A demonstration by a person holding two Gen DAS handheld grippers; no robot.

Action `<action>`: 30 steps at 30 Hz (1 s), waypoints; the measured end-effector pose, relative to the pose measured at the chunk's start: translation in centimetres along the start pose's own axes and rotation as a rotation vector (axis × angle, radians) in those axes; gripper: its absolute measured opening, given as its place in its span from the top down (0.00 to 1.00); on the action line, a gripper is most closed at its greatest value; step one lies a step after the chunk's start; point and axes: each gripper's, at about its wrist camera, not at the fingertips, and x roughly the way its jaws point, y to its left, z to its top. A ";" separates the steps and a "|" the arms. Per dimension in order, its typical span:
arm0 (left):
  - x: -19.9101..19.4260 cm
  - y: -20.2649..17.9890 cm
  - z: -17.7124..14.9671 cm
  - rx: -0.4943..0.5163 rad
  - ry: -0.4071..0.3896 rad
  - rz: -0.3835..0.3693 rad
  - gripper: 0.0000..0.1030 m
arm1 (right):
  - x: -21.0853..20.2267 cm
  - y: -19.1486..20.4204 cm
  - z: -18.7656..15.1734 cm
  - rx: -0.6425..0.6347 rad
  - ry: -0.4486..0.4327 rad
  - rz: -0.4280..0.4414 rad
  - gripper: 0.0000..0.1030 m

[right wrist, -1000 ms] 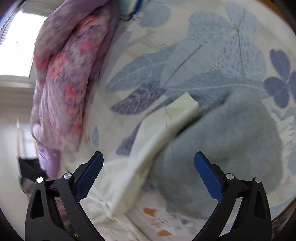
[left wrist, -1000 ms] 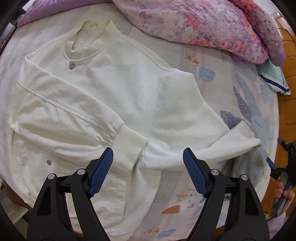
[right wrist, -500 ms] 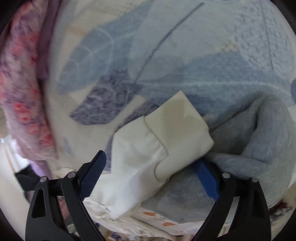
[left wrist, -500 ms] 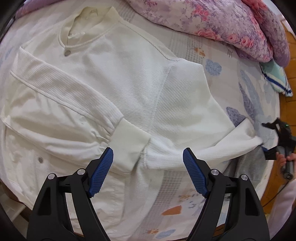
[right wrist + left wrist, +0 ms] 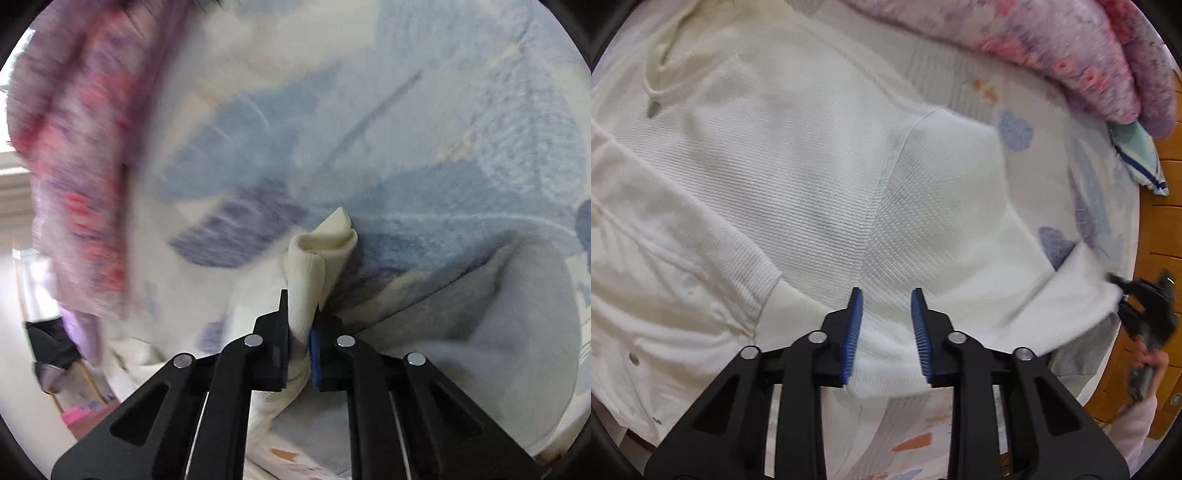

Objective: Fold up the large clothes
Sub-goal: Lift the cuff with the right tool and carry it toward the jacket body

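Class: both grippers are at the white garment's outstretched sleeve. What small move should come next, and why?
Probably lift the sleeve and carry it across the body. The right gripper has just closed on the cuff; the left gripper has been closing around sleeve fabric.

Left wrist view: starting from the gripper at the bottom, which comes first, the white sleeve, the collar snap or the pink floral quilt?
1. white sleeve, bunched right between the left gripper fingers.
2. collar snap, upper left on the garment.
3. pink floral quilt, along the top right, past the garment.
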 end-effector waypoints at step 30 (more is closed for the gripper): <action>6.1 0.1 -0.5 -0.034 0.019 0.107 0.76 | -16.2 5.1 -15.0 -0.249 -0.234 0.249 0.92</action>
